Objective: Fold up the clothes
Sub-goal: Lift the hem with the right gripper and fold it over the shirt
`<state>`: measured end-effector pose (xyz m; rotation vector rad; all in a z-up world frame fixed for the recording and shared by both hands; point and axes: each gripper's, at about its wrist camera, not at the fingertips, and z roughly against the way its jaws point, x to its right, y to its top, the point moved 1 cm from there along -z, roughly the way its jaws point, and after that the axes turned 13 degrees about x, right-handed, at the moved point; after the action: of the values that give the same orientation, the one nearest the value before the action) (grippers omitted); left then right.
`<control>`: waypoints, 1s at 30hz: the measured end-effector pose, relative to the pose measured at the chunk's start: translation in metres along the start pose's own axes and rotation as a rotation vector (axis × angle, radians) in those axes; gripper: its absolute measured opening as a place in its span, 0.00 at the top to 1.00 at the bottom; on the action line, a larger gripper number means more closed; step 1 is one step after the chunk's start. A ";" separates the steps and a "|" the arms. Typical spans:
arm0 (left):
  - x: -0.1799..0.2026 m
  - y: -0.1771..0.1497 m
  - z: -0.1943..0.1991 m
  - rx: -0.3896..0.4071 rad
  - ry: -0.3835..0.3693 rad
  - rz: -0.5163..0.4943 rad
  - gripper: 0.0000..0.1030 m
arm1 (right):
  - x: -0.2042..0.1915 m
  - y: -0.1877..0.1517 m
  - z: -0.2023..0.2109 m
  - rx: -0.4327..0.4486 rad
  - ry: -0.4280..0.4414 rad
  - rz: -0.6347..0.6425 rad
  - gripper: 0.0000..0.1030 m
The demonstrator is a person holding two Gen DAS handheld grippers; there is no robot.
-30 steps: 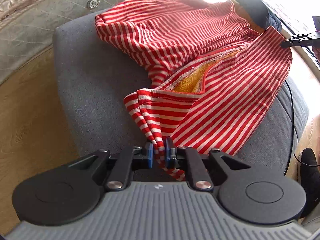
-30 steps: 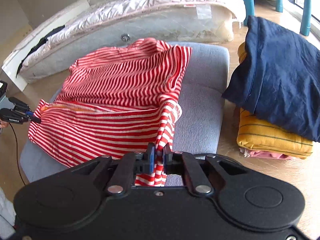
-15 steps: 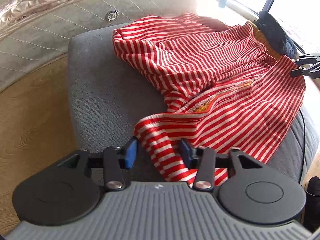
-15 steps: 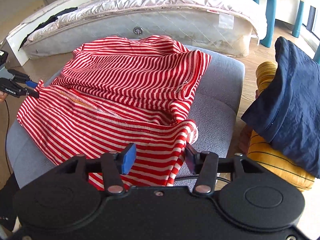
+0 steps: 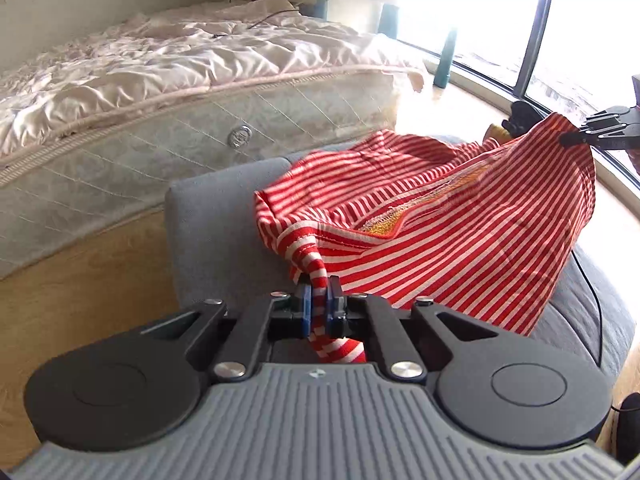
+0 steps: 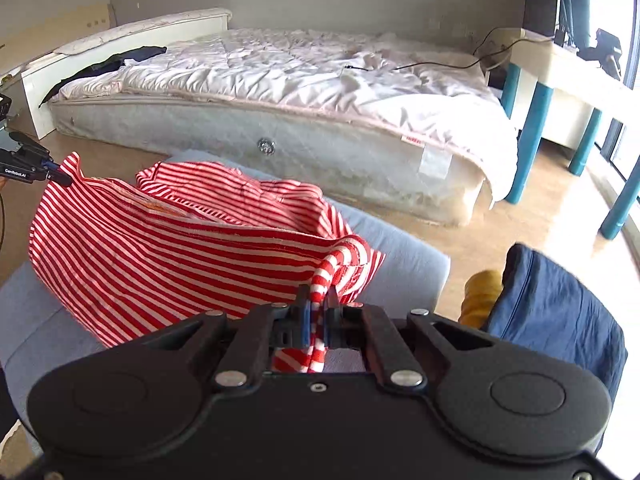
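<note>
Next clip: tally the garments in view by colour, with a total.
Red-and-white striped garment, pinched at two corners by the left gripper and right gripper: 1
Navy garment: 1
Mustard-yellow garment: 1
Black garment on the bed: 1
Total: 4

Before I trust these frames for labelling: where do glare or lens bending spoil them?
Left wrist view: the window is blown out white, washing the floor below it; the striped shirt stays sharp. Right wrist view: evenly lit, glare only at the far right edge; the bed bows from the fisheye and the navy cloth looks slightly soft.
</note>
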<state>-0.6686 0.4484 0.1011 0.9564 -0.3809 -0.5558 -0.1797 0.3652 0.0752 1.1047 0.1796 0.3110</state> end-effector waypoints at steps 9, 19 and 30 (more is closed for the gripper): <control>-0.029 0.063 -0.077 0.070 0.053 -0.212 0.93 | 0.039 0.021 -0.100 0.004 -0.093 0.033 0.94; -0.079 0.042 -0.150 -0.009 0.108 -0.088 0.92 | 0.063 0.000 -0.162 -0.047 -0.140 -0.013 0.93; -0.100 0.022 -0.116 0.017 0.202 0.012 0.85 | 0.080 -0.005 -0.130 -0.007 -0.187 -0.091 0.91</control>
<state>-0.6802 0.5952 0.0515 1.0160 -0.2107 -0.4408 -0.1417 0.5004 0.0145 1.1089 0.0626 0.1255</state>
